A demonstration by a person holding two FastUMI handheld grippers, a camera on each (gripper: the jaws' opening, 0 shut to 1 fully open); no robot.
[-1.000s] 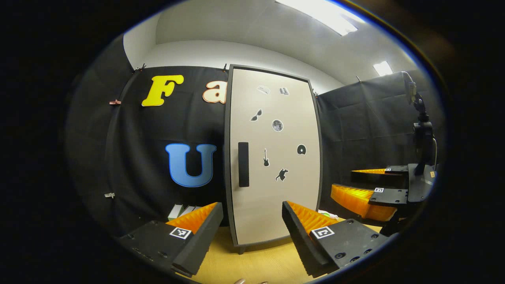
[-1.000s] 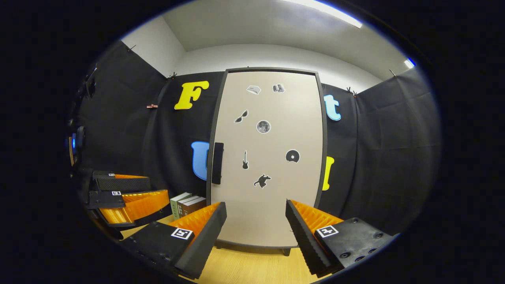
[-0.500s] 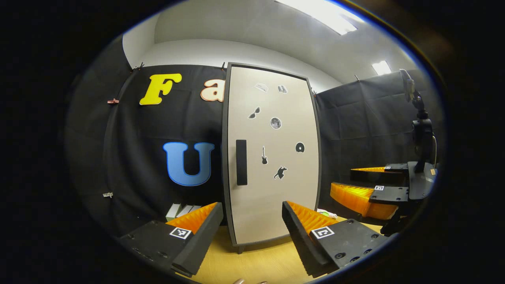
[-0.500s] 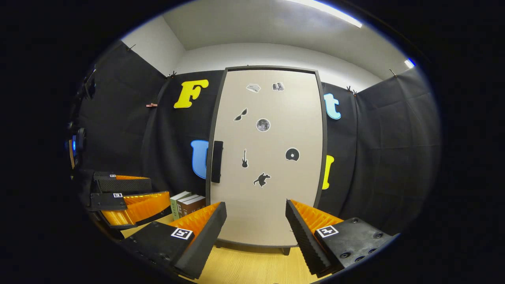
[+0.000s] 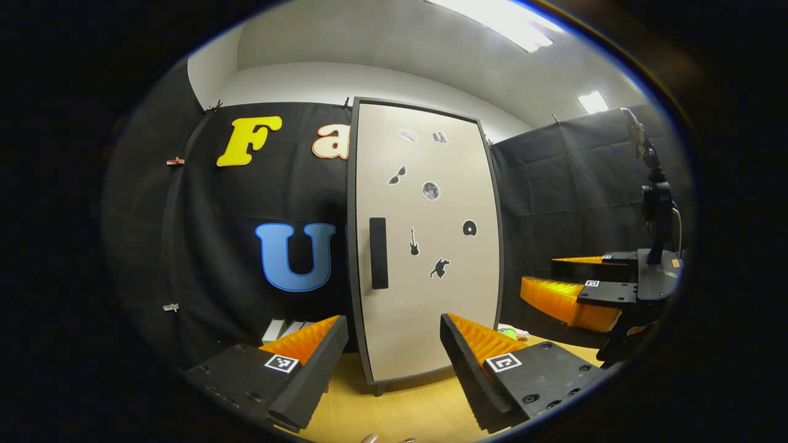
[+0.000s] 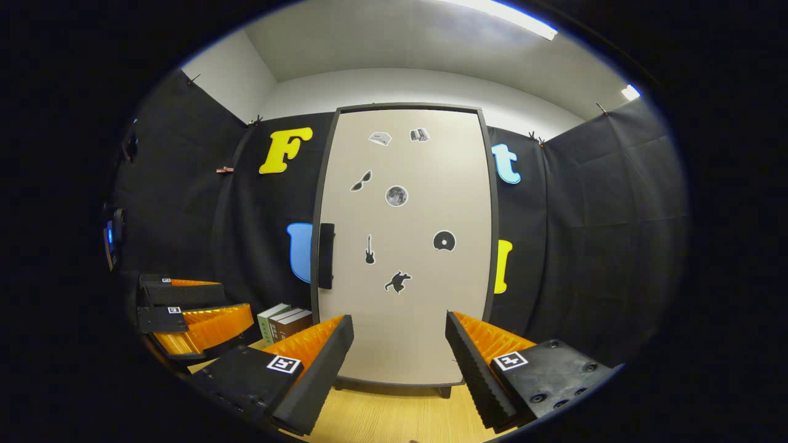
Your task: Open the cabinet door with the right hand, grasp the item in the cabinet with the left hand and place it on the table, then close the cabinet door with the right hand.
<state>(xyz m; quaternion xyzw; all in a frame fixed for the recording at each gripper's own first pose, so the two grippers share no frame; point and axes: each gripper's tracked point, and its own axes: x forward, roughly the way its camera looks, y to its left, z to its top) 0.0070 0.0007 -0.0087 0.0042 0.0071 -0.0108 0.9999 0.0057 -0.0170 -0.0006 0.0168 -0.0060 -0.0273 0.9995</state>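
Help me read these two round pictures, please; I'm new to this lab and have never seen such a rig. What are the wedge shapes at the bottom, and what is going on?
A person holds a two-finger gripper in each hand, and a fisheye camera rides on each. The wedges are each gripper's own fingers: the left gripper in the left gripper view, the right gripper in the right gripper view. Both are open and hold nothing. Ahead, on a wooden table, stands a cabinet with its door closed, a dark handle on the door's left edge and small stickers on its front. Books stand left of it. In each view the other gripper shows off to the side.
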